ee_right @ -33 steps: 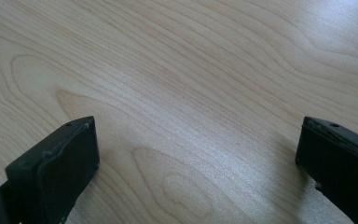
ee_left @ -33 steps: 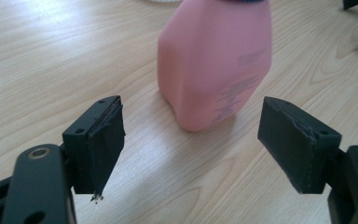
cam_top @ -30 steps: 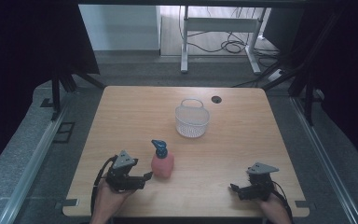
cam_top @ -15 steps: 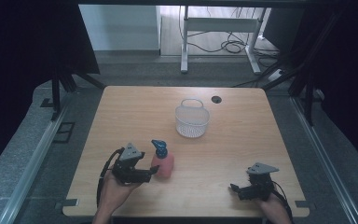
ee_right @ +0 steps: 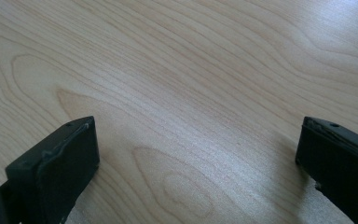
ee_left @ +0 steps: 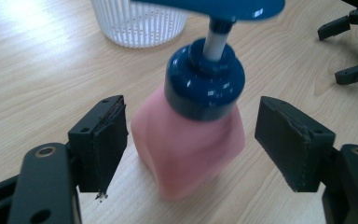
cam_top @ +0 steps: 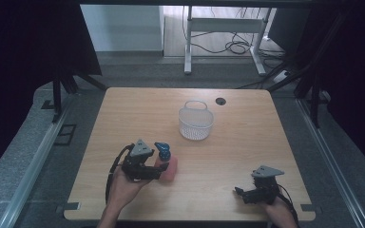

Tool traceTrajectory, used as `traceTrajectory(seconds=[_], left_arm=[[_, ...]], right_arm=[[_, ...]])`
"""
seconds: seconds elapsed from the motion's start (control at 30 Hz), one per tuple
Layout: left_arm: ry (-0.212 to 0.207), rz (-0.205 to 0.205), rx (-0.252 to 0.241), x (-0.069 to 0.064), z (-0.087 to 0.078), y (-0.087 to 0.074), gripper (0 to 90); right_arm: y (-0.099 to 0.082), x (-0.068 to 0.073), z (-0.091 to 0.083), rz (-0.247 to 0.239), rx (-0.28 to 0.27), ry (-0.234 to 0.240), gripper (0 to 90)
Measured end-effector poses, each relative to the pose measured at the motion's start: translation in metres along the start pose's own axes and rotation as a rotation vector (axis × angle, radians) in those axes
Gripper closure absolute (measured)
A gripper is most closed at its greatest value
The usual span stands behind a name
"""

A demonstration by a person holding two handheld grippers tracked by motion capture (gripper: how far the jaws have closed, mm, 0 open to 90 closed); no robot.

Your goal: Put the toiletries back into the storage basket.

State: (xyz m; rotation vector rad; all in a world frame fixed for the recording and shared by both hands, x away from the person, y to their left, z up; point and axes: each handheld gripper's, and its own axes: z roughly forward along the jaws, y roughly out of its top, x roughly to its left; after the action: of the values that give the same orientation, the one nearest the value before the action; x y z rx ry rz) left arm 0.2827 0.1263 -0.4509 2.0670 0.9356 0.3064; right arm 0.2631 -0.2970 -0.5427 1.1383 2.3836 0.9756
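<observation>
pink pump bottle (ee_left: 186, 149) | blue cap and pump head | upright on the counter (cam_top: 247, 156) (between my fingers (ee_left: 103, 140), untouched)

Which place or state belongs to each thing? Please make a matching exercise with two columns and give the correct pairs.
Things:
1. pump bottle
2. white basket
3. right gripper
4. left gripper

Places or states:
A. open above bare wood, near the table's front right corner
B. pink, with a blue pump, between two jaws
C. jaws either side of the bottle, with small gaps
D. near the middle of the table

Pairs: 1-B, 2-D, 3-A, 4-C
</observation>
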Motion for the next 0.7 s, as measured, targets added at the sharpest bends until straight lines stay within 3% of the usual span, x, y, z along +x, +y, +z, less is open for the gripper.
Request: traceTrajectory(seconds=[0.5, 0.7], left_arm=[[-0.016, 0.010, 0.002, -0.001, 0.009, 0.015, 36.5], [-0.011, 0.022, 0.008, -0.003, 0.011, 0.018, 48.8]], right_arm=[[0.000, 0.000, 0.000, -0.001, 0.000, 0.000, 0.0], [0.000, 0.000, 0.000, -0.002, 0.001, 0.000, 0.0]])
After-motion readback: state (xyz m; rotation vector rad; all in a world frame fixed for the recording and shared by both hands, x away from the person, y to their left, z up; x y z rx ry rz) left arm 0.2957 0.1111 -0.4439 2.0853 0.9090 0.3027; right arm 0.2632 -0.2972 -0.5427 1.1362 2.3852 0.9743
